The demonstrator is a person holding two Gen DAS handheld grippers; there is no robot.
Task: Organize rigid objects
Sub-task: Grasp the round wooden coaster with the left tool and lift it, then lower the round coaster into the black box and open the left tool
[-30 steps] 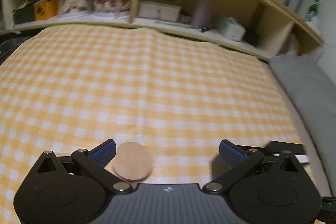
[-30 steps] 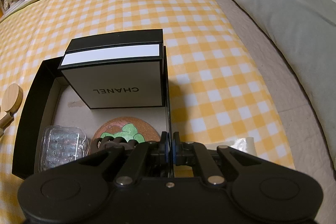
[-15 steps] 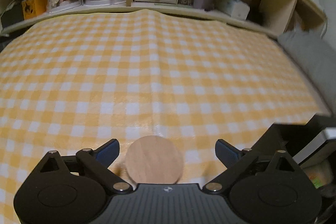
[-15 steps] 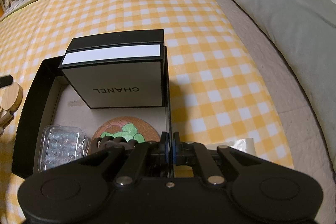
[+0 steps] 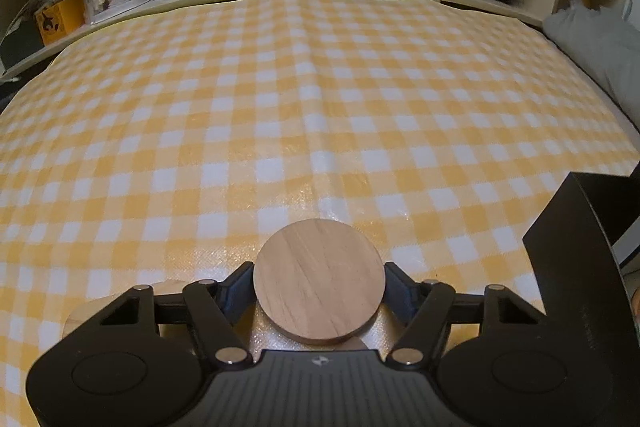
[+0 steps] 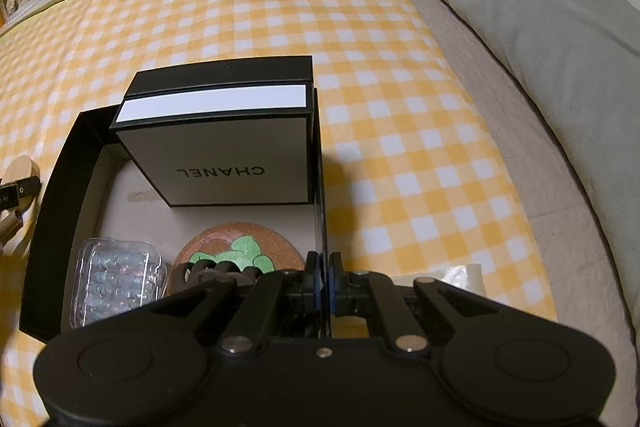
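Left tongs (image 5: pixel 319 281) have just been closing on the wood disc (image 5: pixel 319 281), pads at its left and right edges, disc tilted just above the checked cloth (image 5: pixel 280 99). Black tray (image 5: pixel 576 267) lies right of them. Right tongs (image 6: pixel 325 281) pinch the tray's thin right wall (image 6: pixel 318 187). Inside: glossy white box (image 6: pixel 224 163), cork coaster (image 6: pixel 240 247), clear blister pack (image 6: pixel 116 279).
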